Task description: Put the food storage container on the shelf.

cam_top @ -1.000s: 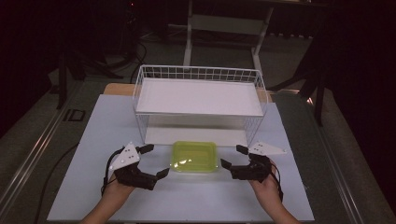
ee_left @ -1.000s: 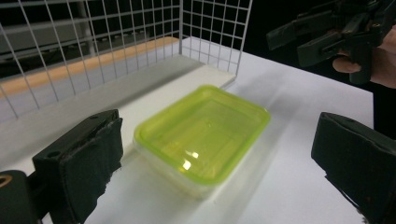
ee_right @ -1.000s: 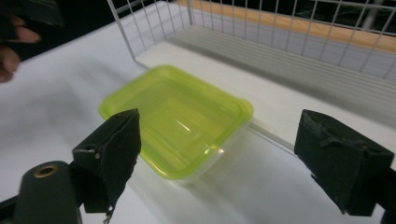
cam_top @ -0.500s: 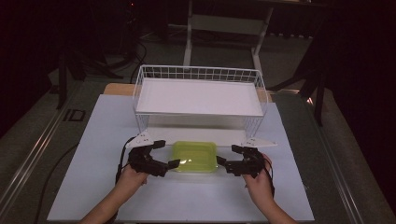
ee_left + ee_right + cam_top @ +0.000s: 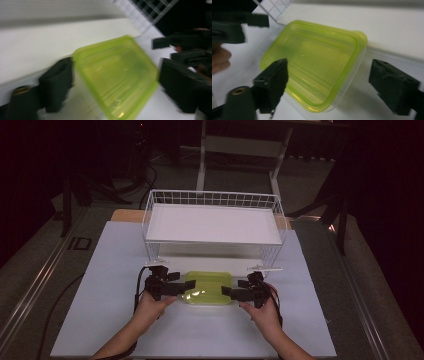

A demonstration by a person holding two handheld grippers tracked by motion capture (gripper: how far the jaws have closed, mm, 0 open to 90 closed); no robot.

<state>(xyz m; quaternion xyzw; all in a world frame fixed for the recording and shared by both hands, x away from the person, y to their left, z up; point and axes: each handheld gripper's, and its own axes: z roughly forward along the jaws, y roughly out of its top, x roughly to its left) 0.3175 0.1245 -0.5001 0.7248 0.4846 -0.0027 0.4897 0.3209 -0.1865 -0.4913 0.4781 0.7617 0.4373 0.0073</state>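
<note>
While a lidded green container [image 5: 207, 288] lies flat on the white tabletop [image 5: 110, 265], just in front of a white wire basket [image 5: 214, 222], a person closes in on it from both ends. The left claw [image 5: 186, 286] is at the container's left end; its jaws have just been narrowing, with the container's corner between them, one jaw touching the rim in the left claw view while the other stands off, so no clamp yet. The right claw [image 5: 226, 291] is at the container's right end, jaws wide apart and astride that end. Two hands at opposite ends suggest a level, balanced lift, likely toward the basket.
</note>
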